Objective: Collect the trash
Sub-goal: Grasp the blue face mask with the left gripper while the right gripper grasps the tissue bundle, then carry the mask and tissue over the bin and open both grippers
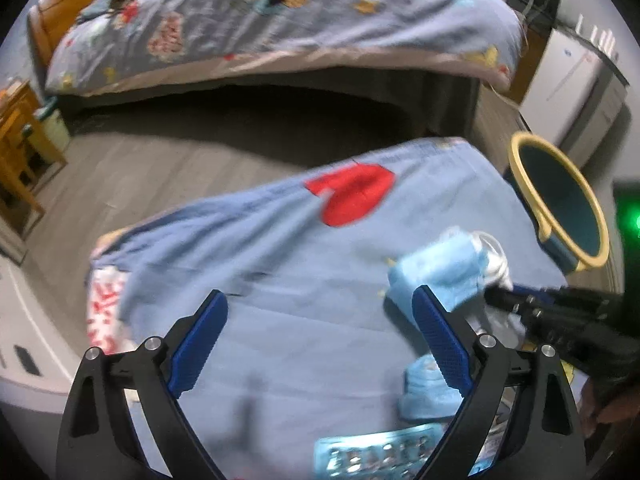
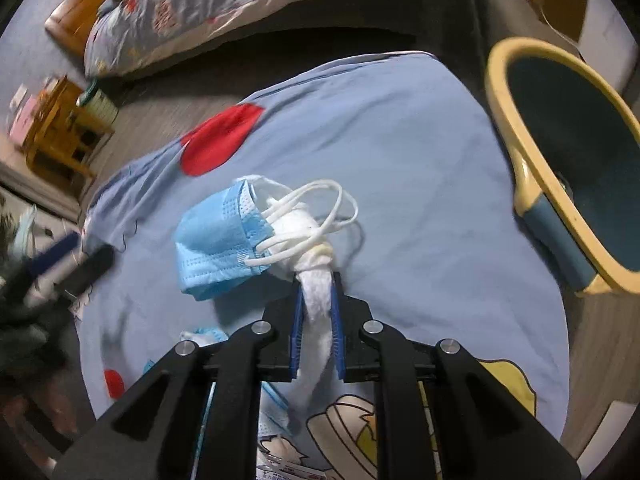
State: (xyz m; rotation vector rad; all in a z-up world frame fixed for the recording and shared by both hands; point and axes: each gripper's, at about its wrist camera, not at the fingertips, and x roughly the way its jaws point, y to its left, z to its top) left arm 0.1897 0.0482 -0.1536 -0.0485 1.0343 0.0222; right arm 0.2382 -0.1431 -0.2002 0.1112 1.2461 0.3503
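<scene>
Between the blue pads of the right hand-held gripper (image 2: 316, 300), a twisted white tissue (image 2: 316, 312) is being pinched, the jaws standing nearly together on it. Its upper end is poking out just past the fingertips, where it is touching the white ear loops (image 2: 320, 208) of a folded blue face mask (image 2: 218, 240); whether the loops are tangled round the tissue is hard to tell. The mask itself is lying just left of the fingertips on the blue bedsheet (image 2: 400, 152).

Closer to the left hand-held gripper (image 1: 320, 320), whose jaws are standing wide apart with only sheet between them, a blister pack (image 1: 372, 456) is lying at the lower edge, and a second crumpled blue mask (image 1: 424, 392) is sitting just behind the right finger (image 1: 440, 344). That finger is partly covering the first mask in the left wrist view.

Beyond the mask, a red heart shape (image 2: 218, 140) is showing on the sheet. Off to the right, beside the bed, a blue bin with a yellow rim (image 2: 516, 132) is standing open. Farther away, across the grey floor (image 1: 160, 168), a second bed (image 1: 280, 20) with a patterned cover is blurring in both views.
</scene>
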